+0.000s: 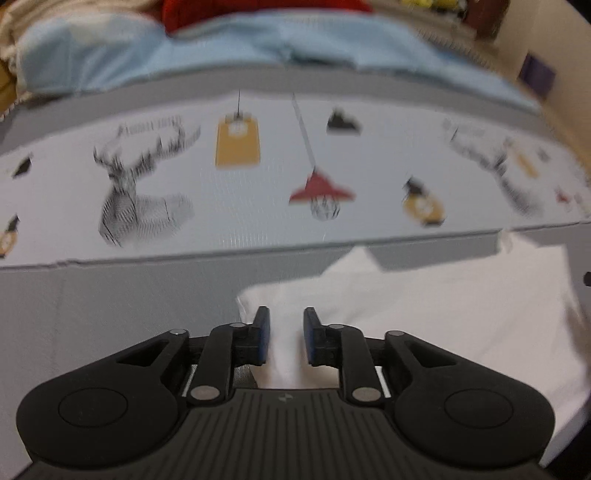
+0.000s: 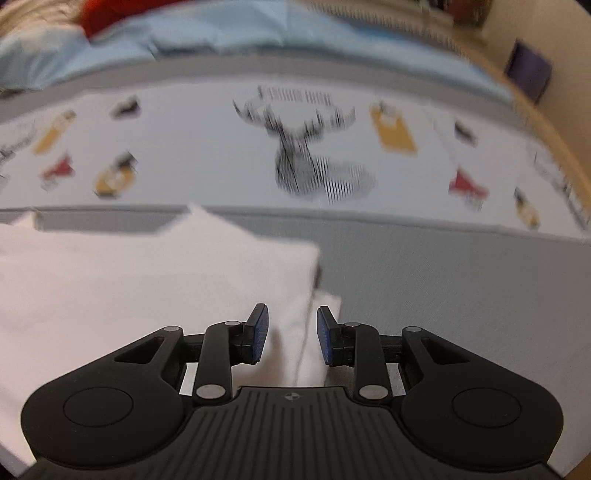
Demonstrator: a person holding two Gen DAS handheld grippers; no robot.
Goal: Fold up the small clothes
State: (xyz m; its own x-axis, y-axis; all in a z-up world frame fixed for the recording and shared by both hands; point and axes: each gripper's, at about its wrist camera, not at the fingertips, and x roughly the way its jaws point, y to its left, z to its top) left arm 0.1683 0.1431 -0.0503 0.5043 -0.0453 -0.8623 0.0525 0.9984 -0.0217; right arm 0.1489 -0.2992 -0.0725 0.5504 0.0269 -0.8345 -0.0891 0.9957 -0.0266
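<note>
Both sets of jaws stand parted with a narrow gap, and white cloth shows in each gap without either pair clearly pinching it. On the left gripper point(image 1: 286, 338) the blue pads point(image 1: 263, 336) sit on either side of a raised ridge of the white garment point(image 1: 443, 314), close to its near left corner; whether the pads touch the fabric cannot be told through the blur. On the right gripper point(image 2: 291, 338) the gap is a little wider, and the garment's point(image 2: 147, 288) right edge, with a seam line and a second layer peeking out beneath, runs up between the pads point(image 2: 260, 334).

The garment lies flat on a grey surface point(image 1: 110, 295), spreading to the right in the left wrist view and to the left in the right wrist view, so it sits between the two grippers. Its far edge ends in a small pointed corner that reaches towards the edge of a printed sheet.

That printed sheet point(image 1: 258, 192) covers the far part of the surface, pale with a striped deer head point(image 2: 306, 162), yellow tags and red hanging lamps. Farther off lies a light blue cloth point(image 1: 221, 48), with something red point(image 1: 258, 11) beyond it. A dark purple rectangle point(image 2: 528, 74) shows on the far right wall. Both views are smeared by motion.
</note>
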